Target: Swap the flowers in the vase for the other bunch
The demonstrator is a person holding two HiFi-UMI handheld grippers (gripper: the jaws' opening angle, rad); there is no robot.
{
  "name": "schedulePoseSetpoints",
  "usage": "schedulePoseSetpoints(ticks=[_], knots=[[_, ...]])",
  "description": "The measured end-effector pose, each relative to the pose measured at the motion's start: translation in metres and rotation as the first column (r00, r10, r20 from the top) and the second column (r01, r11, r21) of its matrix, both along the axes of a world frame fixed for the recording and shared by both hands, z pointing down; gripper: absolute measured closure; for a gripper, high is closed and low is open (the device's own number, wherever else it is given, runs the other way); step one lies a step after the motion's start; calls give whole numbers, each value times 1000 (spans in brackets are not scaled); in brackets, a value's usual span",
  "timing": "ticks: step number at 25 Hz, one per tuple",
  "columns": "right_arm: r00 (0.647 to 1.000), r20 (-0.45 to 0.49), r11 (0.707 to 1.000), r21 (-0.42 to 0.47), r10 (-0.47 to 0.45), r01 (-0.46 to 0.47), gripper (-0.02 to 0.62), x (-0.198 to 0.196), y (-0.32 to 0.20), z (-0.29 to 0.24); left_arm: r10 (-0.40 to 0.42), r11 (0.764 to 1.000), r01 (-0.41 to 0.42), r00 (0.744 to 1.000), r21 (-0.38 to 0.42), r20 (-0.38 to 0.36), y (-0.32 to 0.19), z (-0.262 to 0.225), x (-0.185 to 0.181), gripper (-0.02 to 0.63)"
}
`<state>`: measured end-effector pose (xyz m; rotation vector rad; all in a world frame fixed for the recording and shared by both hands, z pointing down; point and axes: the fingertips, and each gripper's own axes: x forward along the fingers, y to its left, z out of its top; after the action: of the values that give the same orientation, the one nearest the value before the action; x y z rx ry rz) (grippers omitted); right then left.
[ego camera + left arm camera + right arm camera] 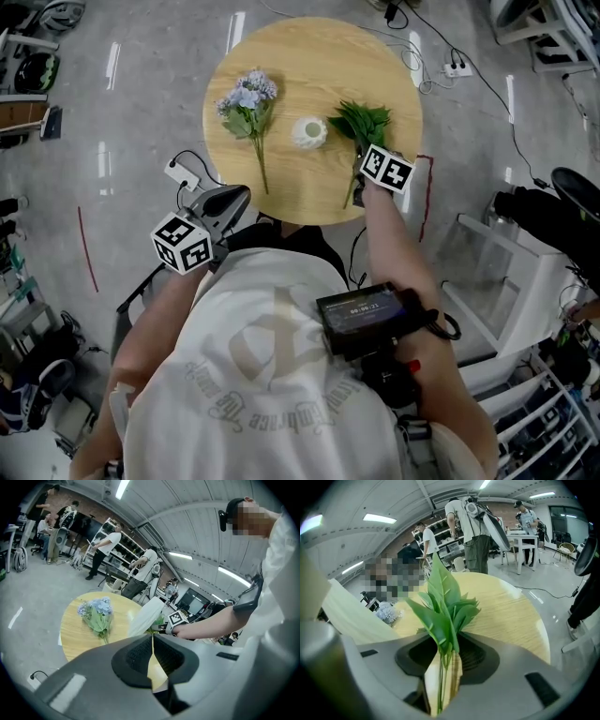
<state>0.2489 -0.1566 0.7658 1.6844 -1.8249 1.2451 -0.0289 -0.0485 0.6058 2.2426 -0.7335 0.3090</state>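
1. Blue flowers [247, 97], a bunch of pale blue-violet blooms with green leaves on a long stem, lie flat on the left side of a round, light wooden desk [309, 56]. The blooms point to the far edge and the stem points back toward the person.
2. A small white vase [309, 132] stands upright in the middle of the desk, between the two bunches and touching neither.
3. A green bunch [362, 122] of long, pointed, bright green leaves lies on the right side of the desk. Its leaves are just beside the vase and its thin stems run toward the near edge.
4. The right claw [446, 650] reaches down over the near right part of the desk and is closed on the green bunch. The thin stems run through the narrow slot between its jaws, and the leaves fan out beyond the tips.
5. The left claw [153, 641] is fully closed with nothing in it, its jaw tips meeting. It hangs off the desk's near left edge, apart from the blue flowers.
6. A grey floor [141, 112] with cables [487, 84] surrounds the desk.
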Motion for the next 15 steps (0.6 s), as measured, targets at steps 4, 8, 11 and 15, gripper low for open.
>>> schedulePoseSetpoints(ticks=[4, 8, 11, 15], knots=[[1000, 17, 1000, -2, -7, 7, 486, 1, 1, 1, 1, 1000, -1, 1000, 1, -4, 1, -1, 6, 592], [999, 28, 1000, 8, -19, 18, 508, 2, 0, 0, -8, 1000, 8, 1000, 1, -3, 2, -1, 8, 592], [999, 38, 1000, 23, -20, 19, 526, 5, 0, -5, -17, 1000, 17, 1000, 0, 0, 1, -2, 10, 592], [998, 51, 999, 46, -30, 27, 557, 8, -1, -12, -22, 1000, 22, 1000, 11, 3, 2, -7, 14, 592]])
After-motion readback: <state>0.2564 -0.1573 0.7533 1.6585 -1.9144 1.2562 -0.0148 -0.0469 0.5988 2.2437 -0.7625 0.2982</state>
